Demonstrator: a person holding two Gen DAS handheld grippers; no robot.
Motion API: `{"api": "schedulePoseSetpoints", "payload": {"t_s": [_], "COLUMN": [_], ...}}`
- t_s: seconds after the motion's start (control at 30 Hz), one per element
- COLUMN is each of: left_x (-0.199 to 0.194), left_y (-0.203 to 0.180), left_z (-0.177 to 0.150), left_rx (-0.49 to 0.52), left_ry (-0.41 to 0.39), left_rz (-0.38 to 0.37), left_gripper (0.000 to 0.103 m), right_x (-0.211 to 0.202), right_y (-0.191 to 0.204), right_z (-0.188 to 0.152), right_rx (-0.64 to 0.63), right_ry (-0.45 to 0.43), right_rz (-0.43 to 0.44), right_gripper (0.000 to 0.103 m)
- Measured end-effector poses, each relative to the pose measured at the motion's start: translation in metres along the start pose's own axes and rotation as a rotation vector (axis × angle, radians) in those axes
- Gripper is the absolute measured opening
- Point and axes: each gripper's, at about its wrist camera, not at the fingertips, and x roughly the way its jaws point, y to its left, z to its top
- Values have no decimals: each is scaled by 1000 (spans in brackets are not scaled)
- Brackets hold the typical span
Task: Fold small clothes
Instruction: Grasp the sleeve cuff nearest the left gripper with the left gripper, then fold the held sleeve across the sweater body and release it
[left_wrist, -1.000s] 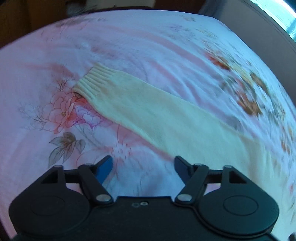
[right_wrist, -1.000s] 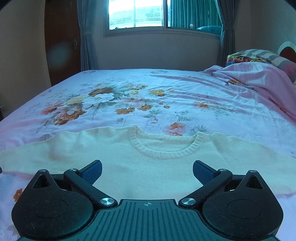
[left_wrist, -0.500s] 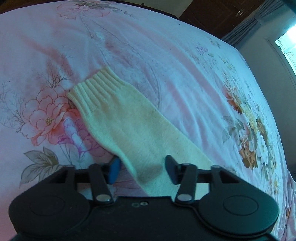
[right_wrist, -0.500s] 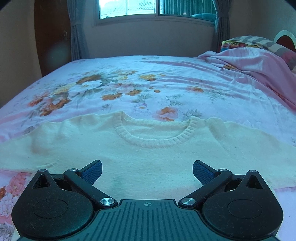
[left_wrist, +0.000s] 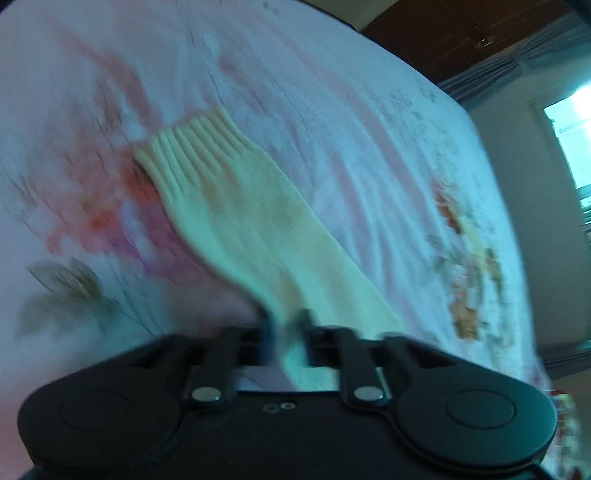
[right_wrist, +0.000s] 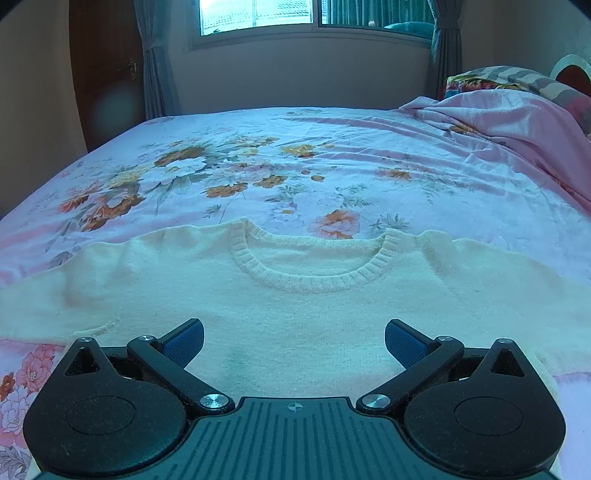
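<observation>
— cream knit, that's what i've got: a small sweater (right_wrist: 295, 317) lying flat on the floral bedsheet (right_wrist: 280, 158), front up, round ribbed neckline (right_wrist: 310, 273) pointing toward the window (right_wrist: 314, 14).

— and your left hand?

— my left gripper (left_wrist: 284, 325) has its jaws pinched together on the sweater's sleeve (left_wrist: 251, 229). the cloth bunches up between the two fingers, partway along the sleeve, well back from the ribbed cuff (left_wrist: 195, 147). that view is blurred, so i can't tell how much fabric is caught, only that the sleeve runs straight out from the pinch to the cuff, which lies on the sheet beside a pink printed flower (left_wrist: 92, 214).

— the right one?

— my right gripper (right_wrist: 294, 343) is spread wide, blue pads (right_wrist: 184, 341) well apart, nothing between them. it hangs low over the sweater's body, below the neckline and roughly centred on it. whether the fingertips touch the knit i can't tell.

— how does the rest of the sweater lie?

— both shoulders are spread out to the sides. there's a small crease on the left part of the chest and a fold by the right shoulder. the hem is hidden under my right gripper's housing.

— anything else on the bed?

— a rumpled pink blanket (right_wrist: 517, 122) heaped at the far right, with a striped pillow (right_wrist: 524, 79) behind it. grey curtains (right_wrist: 155, 59) hang at both sides of the window.
</observation>
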Motion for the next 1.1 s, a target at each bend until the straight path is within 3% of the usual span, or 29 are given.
{"api": "schedulePoseSetpoints", "payload": {"t_s": [0.2, 0.27, 0.33, 0.47, 0.53, 0.7, 0.8, 0.87, 0.93, 1.03, 1.1], "left_x": [3, -7, -21, -50, -47, -25, -4, 10, 9, -16, -28], "left_y": [-7, -24, -52, -123, -159, -211, -214, -212, -209, -205, -212], "left_z": [-6, -13, -25, -73, -108, -218, -283, -309, -313, -296, -279], "left_rx": [30, 145, 300, 633, 768, 989, 1107, 1169, 1160, 1116, 1100], "left_ry": [-53, -132, -204, -239, -194, 3, 157, 225, 237, 221, 181], "left_rz": [37, 91, 90, -28, -115, -267, -268, -216, -191, -239, -263], "left_gripper": [2, 2, 1, 1, 1, 1, 3, 14, 16, 22, 39], "right_x": [0, 1, 1, 0, -2, -12, -16, -18, -20, -24, -25], "right_y": [-1, -1, -2, -10, -18, -43, -61, -73, -82, -87, -89], "right_z": [0, -1, -1, 0, 0, 0, -2, -5, -7, -9, -8], "right_rx": [-3, -1, -7, -2, 11, 27, 33, 43, 53, 54, 67], "right_ry": [-1, 3, 5, 0, 0, -5, 0, 13, 24, 22, 23], "right_rz": [-3, -3, -5, -16, -21, -58, -88, -103, -106, -105, -87], "right_gripper": [103, 103, 103, 103, 103, 103, 103, 103, 103, 103, 103]}}
